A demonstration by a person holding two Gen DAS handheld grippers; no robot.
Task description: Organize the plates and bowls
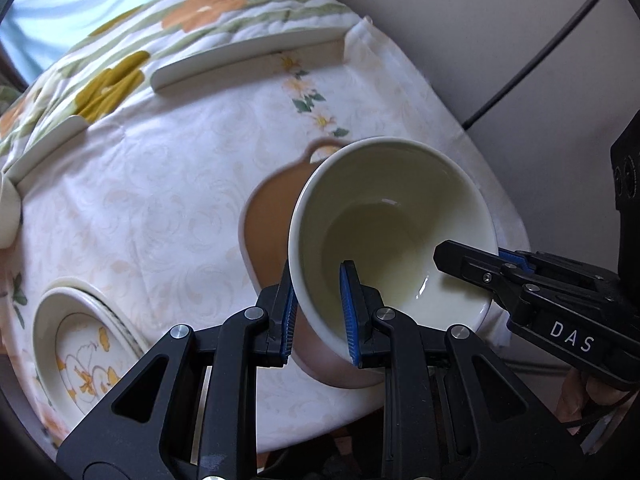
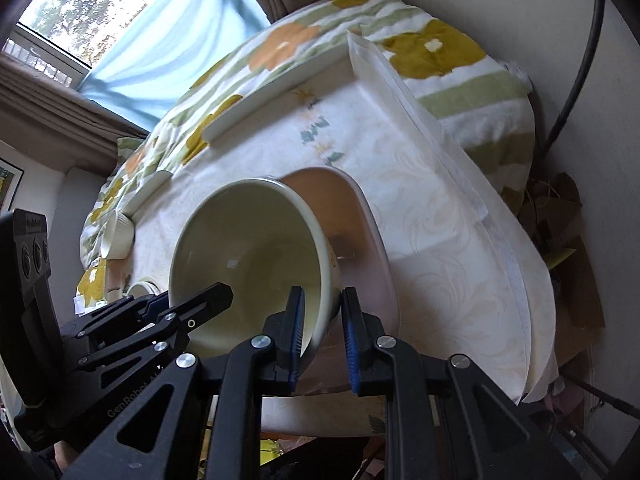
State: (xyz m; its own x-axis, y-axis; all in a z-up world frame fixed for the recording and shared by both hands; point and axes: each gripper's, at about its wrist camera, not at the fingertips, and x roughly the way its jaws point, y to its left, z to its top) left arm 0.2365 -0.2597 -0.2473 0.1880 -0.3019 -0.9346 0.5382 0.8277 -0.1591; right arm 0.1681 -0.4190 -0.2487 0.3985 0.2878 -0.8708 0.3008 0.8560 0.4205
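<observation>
While both grippers grasp it from opposite sides, the cream bowl (image 1: 394, 232) sits tilted on its side, mouth toward the cameras, over the near end of a pinkish-brown dish (image 1: 272, 216) that lies on the white tablecloth (image 1: 152, 184). The left gripper (image 1: 318, 312) has its blue-padded fingers (image 1: 347, 312) clamped on the bowl's rim, one inside and one outside the wall; the right gripper (image 2: 322, 340) pinches the opposite part of the rim the same way (in the left wrist view it enters from the right of the bowl, marked "DAS"). Left of the bowl and nearer the camera in that view, a flower-painted plate (image 1: 86, 360) rests on the cloth, apparently stacked on at least one more plate, though the edges are hard to separate. Farther left of the bowl a small white ribbed cup (image 2: 118, 236) stands at the cloth's edge. Beyond the bowl, two cream raised rim pieces (image 1: 248, 58) line the far border of the cloth, and past them lies a quilt with orange and mustard flowers (image 2: 280, 44). A window with a blue curtain (image 2: 160, 60) shows behind the quilt.
</observation>
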